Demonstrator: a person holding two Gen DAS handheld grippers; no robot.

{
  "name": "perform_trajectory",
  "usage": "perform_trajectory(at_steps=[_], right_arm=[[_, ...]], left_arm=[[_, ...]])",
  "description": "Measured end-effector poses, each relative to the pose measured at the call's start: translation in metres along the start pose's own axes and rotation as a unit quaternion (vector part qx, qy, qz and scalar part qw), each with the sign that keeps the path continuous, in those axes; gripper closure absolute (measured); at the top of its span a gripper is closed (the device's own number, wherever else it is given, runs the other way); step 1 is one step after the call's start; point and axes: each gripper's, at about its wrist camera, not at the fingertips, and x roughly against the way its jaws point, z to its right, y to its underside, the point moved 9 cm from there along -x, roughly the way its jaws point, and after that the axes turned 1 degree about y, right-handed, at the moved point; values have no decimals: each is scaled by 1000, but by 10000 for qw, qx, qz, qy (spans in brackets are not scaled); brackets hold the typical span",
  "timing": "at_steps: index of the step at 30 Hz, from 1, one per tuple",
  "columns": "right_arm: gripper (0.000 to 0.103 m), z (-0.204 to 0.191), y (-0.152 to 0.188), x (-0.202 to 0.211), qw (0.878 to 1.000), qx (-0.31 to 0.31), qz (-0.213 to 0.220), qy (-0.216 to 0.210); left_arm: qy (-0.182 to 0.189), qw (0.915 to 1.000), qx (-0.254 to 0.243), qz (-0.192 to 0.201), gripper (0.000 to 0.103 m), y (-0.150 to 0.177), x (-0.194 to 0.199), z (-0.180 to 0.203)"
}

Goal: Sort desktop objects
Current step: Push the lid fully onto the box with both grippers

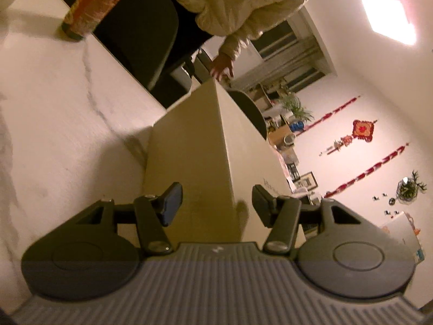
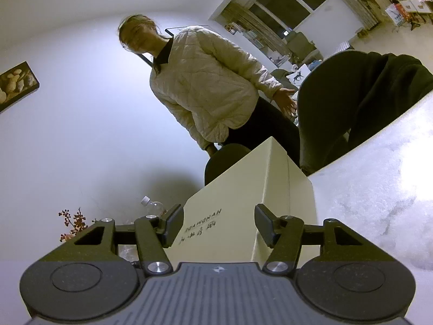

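Note:
A long cream cardboard box (image 1: pixel 189 149) with dark lettering on one face (image 2: pixel 230 189) runs away from both cameras, its near end between the fingers. My left gripper (image 1: pixel 216 189) straddles the box's long edge, one pad on each of the two faces beside it. My right gripper (image 2: pixel 218 210) is shut across the lettered face, its pads at that face's two sides. Both views are rolled sideways. The white marbled table (image 1: pixel 54 108) lies along the left of the left wrist view and along the right (image 2: pixel 379 176) of the right wrist view.
A person in a pale quilted jacket (image 2: pixel 203 89) stands just past the box's far end, one hand (image 1: pixel 222 66) near it. A black chair (image 1: pixel 140 35) stands at the table's edge. A red can (image 1: pixel 94 2) stands on the table. A clear bottle (image 2: pixel 153 205) shows beside my right gripper's left finger.

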Motion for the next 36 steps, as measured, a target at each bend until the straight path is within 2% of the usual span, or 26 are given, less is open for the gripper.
perform_trajectory(at_steps=[5, 9, 15, 23, 29, 36], right_arm=[[40, -1, -2, -1, 9991, 281, -15, 330], [40, -13, -13, -21, 9949, 783, -248, 581], [40, -22, -30, -72, 9839, 1590, -564, 588], [40, -2, -41, -121, 9795, 1840, -718, 398], [40, 7, -40, -132, 9799, 1877, -631, 242], [41, 1, -35, -137, 9658, 2434, -772, 444]], left_arm=[[-212, 9991, -336, 121, 48, -14, -2, 12], [-296, 9955, -869, 240, 48, -37, -15, 33], [43, 9911, -1300, 274, 48, -61, -42, 49], [12, 9908, -1332, 232, 47, -69, -63, 29], [-246, 9909, -1313, 151, 46, -54, -67, 12], [-359, 9937, -1048, 164, 46, -51, -61, 10]])
